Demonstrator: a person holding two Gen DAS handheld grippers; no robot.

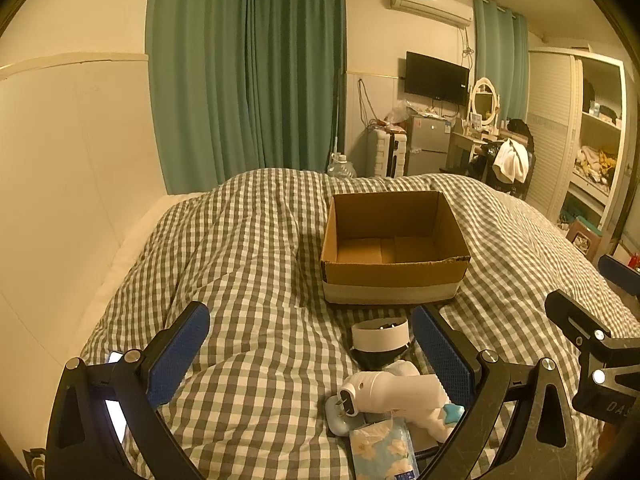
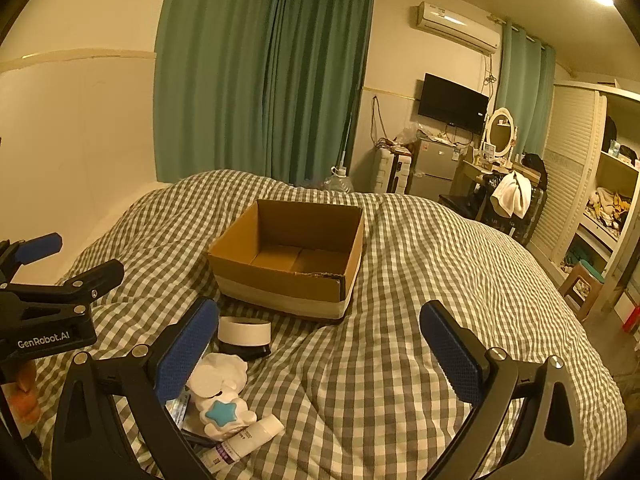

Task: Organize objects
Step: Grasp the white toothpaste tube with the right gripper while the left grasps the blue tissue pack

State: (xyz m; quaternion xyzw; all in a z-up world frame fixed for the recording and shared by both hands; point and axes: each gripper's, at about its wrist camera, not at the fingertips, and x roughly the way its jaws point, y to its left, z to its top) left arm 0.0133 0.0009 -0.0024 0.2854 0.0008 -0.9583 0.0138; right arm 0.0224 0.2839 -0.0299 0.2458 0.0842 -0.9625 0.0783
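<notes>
An empty cardboard box (image 1: 394,246) (image 2: 288,258) sits on the checked bedspread. In front of it lies a heap of small things: a white and black round container (image 1: 380,338) (image 2: 244,334), a white plug-in device (image 1: 394,396), a blue floral tissue pack (image 1: 382,450), a white toy with a blue star (image 2: 224,414) and a white tube (image 2: 240,444). My left gripper (image 1: 310,354) is open above the bed, its right finger beside the heap. My right gripper (image 2: 318,350) is open too, with its left finger next to the toy and nothing between the pads.
The checked bedspread (image 1: 248,240) (image 2: 440,260) covers the whole bed. A white wall runs along the left. Past the bed's far end stand green curtains (image 1: 248,72), a suitcase, a small fridge, a dressing table and an open wardrobe (image 2: 600,200). A small stool (image 2: 580,284) stands on the floor at the right.
</notes>
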